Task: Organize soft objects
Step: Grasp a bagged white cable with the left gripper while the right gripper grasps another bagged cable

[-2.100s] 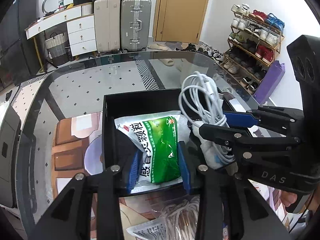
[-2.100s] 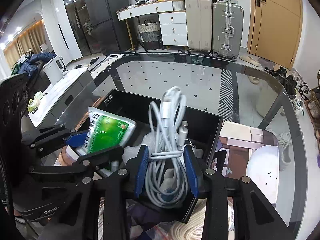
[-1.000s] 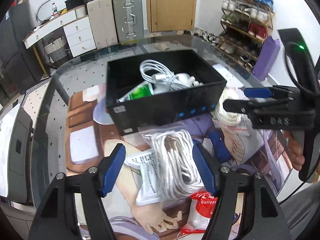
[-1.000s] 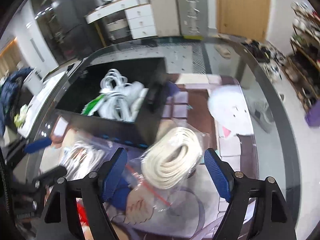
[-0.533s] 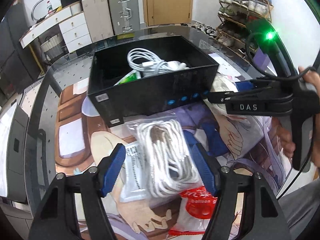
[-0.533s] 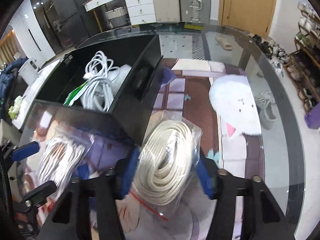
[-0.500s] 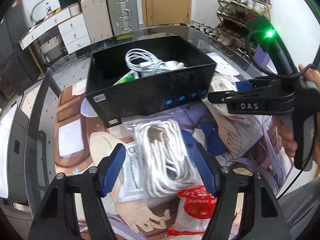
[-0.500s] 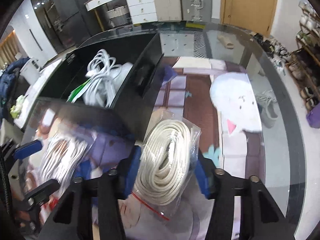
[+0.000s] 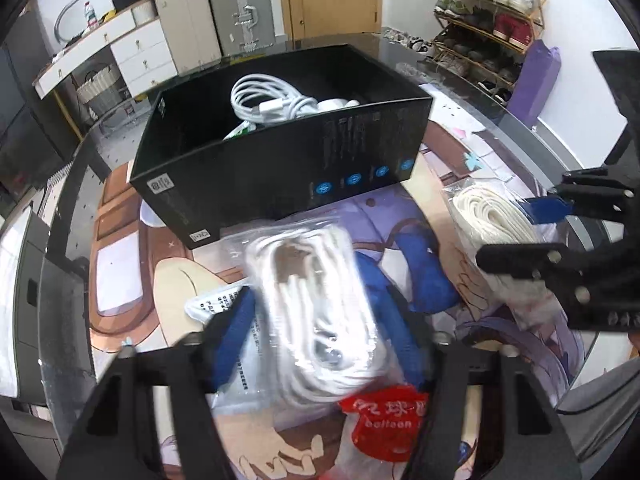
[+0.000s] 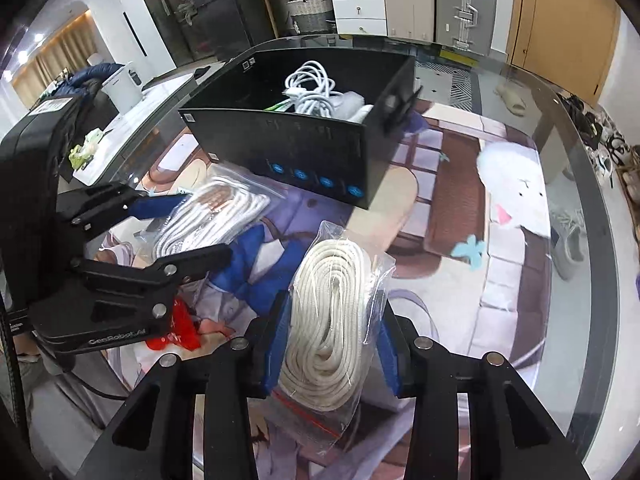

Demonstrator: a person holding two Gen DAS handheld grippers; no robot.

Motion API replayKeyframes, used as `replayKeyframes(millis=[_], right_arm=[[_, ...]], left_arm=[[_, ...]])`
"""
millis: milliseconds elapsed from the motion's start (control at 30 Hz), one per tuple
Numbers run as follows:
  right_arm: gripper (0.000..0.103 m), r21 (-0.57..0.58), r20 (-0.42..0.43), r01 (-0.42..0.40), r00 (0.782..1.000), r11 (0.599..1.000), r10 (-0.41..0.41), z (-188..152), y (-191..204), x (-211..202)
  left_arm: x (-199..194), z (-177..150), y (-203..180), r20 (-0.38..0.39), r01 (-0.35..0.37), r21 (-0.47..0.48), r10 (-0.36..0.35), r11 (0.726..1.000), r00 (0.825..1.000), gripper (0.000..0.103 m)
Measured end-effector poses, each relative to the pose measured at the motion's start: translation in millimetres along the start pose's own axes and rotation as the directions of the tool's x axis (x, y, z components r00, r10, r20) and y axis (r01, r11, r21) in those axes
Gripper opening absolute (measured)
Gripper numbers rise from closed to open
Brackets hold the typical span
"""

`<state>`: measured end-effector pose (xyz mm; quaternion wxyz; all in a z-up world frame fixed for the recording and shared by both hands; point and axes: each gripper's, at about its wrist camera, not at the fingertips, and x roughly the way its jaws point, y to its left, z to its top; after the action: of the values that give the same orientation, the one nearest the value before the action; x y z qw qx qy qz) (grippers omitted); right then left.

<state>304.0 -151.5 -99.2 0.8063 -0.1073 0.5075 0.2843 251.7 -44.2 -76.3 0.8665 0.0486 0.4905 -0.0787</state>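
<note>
The glass table (image 10: 576,184) is carrying a printed mat (image 10: 452,248), and the black box (image 9: 280,168) is sitting on it ahead of me, holding a white cable bundle (image 9: 268,104) and a green packet. My right gripper (image 10: 332,344) has just been closing and is clamping the bagged cream rope coil (image 10: 332,312). My left gripper (image 9: 320,332) has just been closing too, its blue pads pressing the bagged white cord (image 9: 316,304), which is lying over a white sachet (image 9: 224,304) beside a red balloon packet (image 9: 384,424).
</note>
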Motion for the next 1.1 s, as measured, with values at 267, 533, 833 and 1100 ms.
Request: replayKeyframes(millis=[267,533,833,1100], right_arm=[[0.052,0.011,-0.01,0.028,1.0,1.0,-0.028,0.6,7.4,7.1],[0.054,-0.019,-0.023,0.07,0.997,0.997,-0.07,0.7,15.2,15.9],[0.031,-0.056,0.036,0.075,0.997,0.996,-0.073,7.9,32.1,-4.5],[0.03,-0.083,0.13,0.048,0.991,0.995,-0.036,18.7,54.8,-36.0]], left_arm=[[-8.5,0.1,11.6,0.009,0.033,-0.022,-0.032,0.999,0.999,0.034],[-28.8,-0.5,24.6,0.04,0.074,-0.059,-0.072,0.996,0.997,0.032],[-51.8,-6.5,27.0,0.082,0.077,-0.063,-0.071,0.995,0.994,0.032],[-68.9,-0.3,33.9,0.136,0.09,-0.082,-0.078,0.993,0.988,0.032]])
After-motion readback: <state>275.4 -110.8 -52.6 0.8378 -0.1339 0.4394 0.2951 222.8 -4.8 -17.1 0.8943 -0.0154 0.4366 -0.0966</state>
